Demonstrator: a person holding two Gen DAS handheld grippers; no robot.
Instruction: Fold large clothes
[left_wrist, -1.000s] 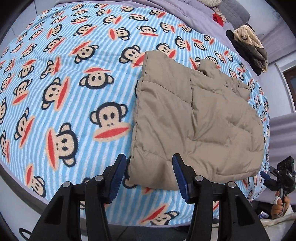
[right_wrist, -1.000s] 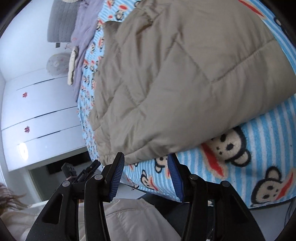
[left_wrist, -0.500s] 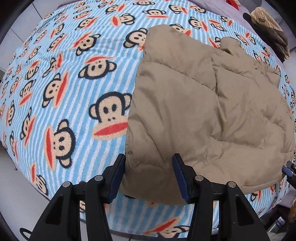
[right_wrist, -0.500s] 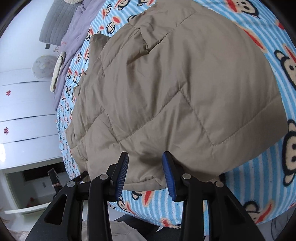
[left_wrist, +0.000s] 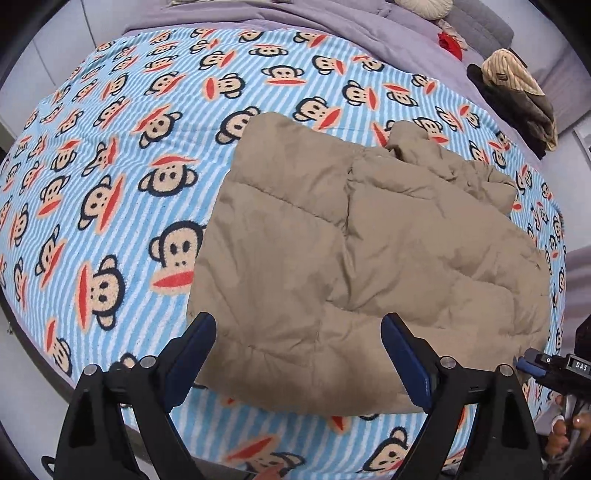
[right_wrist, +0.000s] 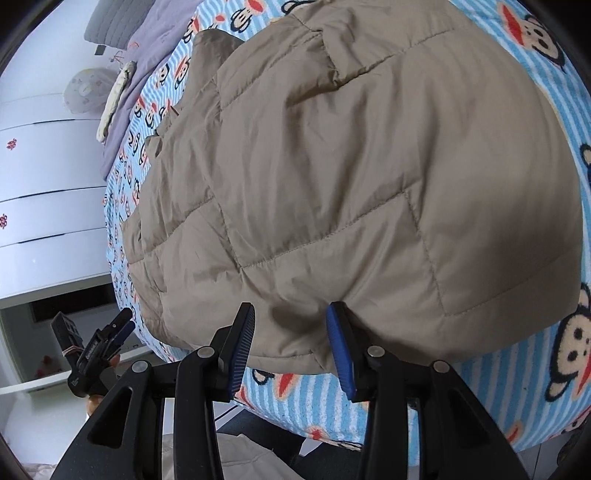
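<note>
over the near hem of the garment, the left gripper (left_wrist: 299, 354) stands with its jaws spread wide, having just been opening; the hem lies between them but the pads do not press on it. the right gripper (right_wrist: 291, 343), jaws partly apart and lately opening a little, straddles a bulge of the same hem further along, and whether its pads (right_wrist: 340, 343) pinch the cloth cannot be told. the beige quilted jacket (left_wrist: 369, 258) lies on the monkey-print blanket (left_wrist: 110, 184) at the bed's near edge, its hem close to the drop. risk, as a judgement: the filling is thick and springy, so a shallow bite may take only the top layer and the fold may come apart when lifted; slick shell fabric may also slide from the pads. the jacket looks already folded to a rough rectangle, stitched in square panels, puffy, with a rumpled collar or sleeve end at the far side. beyond it lie a purple bedcover (left_wrist: 332, 22) and a pile of dark clothes (left_wrist: 517, 96).
</note>
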